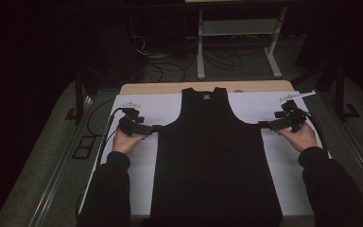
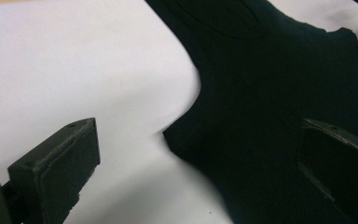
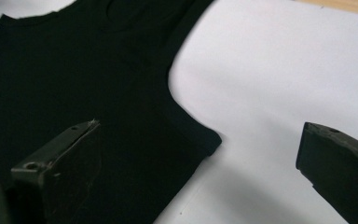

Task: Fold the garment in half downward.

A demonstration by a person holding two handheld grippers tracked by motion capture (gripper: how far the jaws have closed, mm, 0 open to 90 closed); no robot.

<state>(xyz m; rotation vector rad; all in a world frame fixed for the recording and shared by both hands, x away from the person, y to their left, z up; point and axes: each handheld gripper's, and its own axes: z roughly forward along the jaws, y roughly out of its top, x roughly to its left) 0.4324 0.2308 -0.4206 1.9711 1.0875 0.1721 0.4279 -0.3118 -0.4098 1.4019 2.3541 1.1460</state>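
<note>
A: High view: black tank top (image 1: 216,156) is lying flat on the white sheet (image 1: 142,165); left gripper (image 1: 155,127) and right gripper (image 1: 263,124) are sitting at its armpit corners.

B: Left gripper view: jaws spread, straddling the corner (image 2: 168,134). Could be pinching one layer only.

A: Right gripper view: jaws also spread around the corner (image 3: 212,140). Uneven closing risks skewing the fabric.
</note>
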